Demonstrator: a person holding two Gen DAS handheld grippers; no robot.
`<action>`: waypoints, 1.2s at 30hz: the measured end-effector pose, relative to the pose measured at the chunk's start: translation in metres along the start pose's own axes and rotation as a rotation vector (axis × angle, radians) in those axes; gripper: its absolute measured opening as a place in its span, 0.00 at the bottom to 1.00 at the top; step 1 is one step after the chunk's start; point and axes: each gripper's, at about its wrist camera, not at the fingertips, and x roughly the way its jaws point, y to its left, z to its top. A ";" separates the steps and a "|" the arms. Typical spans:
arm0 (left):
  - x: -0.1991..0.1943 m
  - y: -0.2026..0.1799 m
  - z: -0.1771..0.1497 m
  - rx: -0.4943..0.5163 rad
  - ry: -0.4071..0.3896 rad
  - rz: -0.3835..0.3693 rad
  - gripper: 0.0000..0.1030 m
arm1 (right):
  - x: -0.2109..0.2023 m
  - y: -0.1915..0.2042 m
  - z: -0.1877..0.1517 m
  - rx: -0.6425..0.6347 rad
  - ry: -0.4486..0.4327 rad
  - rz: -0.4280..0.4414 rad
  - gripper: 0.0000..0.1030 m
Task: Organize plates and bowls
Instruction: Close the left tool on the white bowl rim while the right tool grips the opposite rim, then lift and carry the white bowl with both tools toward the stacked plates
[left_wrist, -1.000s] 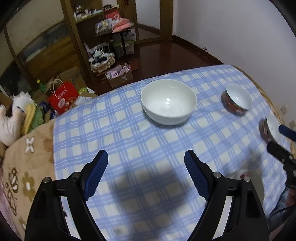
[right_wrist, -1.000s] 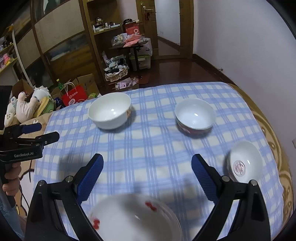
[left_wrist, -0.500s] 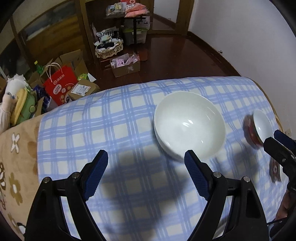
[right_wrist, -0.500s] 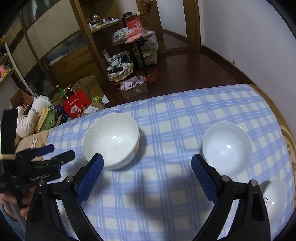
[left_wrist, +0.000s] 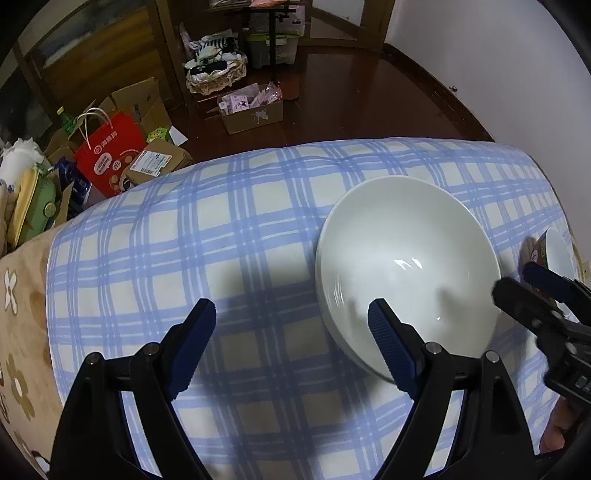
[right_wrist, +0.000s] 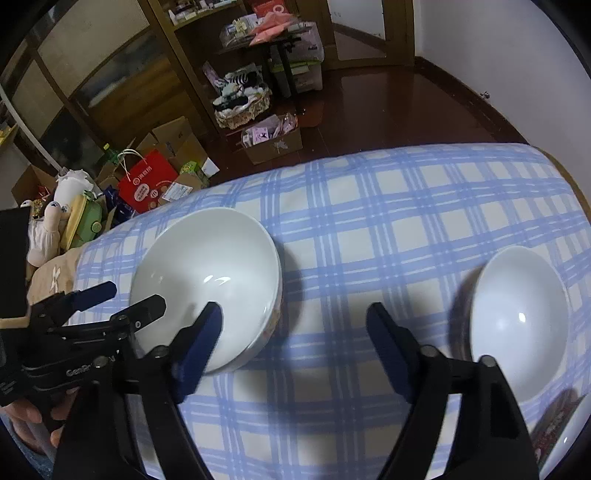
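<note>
A large white bowl (left_wrist: 406, 266) (right_wrist: 207, 280) stands on the blue-checked tablecloth (left_wrist: 240, 240). My left gripper (left_wrist: 291, 332) is open and low over the cloth; its right finger (left_wrist: 388, 343) reaches over the bowl's near-left rim. My right gripper (right_wrist: 295, 332) comes from the other side with its jaws closing; its left finger (right_wrist: 199, 339) hangs over the bowl's right rim, and the pads are not pressing on it. Each gripper shows in the other's view (right_wrist: 129, 299) (left_wrist: 517, 280). A smaller bowl (right_wrist: 517, 317) (left_wrist: 554, 251), white inside and red-patterned outside, stands to the right.
A red-patterned dish (right_wrist: 561, 424) peeks in at the bottom right corner. Past the table's far edge the dark floor holds a red paper bag (left_wrist: 110, 155), cardboard boxes (left_wrist: 255, 110) and a basket (left_wrist: 214, 74). Plush toys (right_wrist: 62, 218) and a beige flowered cover (left_wrist: 22, 325) lie at the left.
Both grippers have moved forward and down toward the large white bowl, which now fills more of each view. The right jaws have narrowed. The near plate has left the right wrist view.
</note>
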 end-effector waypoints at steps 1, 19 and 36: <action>0.001 -0.001 0.001 0.002 0.002 0.006 0.80 | 0.004 0.000 0.000 0.003 0.007 0.001 0.73; 0.021 -0.006 -0.012 -0.025 0.020 -0.112 0.19 | 0.033 -0.002 -0.016 0.091 0.119 0.094 0.22; -0.025 0.007 -0.058 -0.087 0.078 -0.216 0.13 | -0.022 0.032 -0.048 -0.027 0.112 0.032 0.12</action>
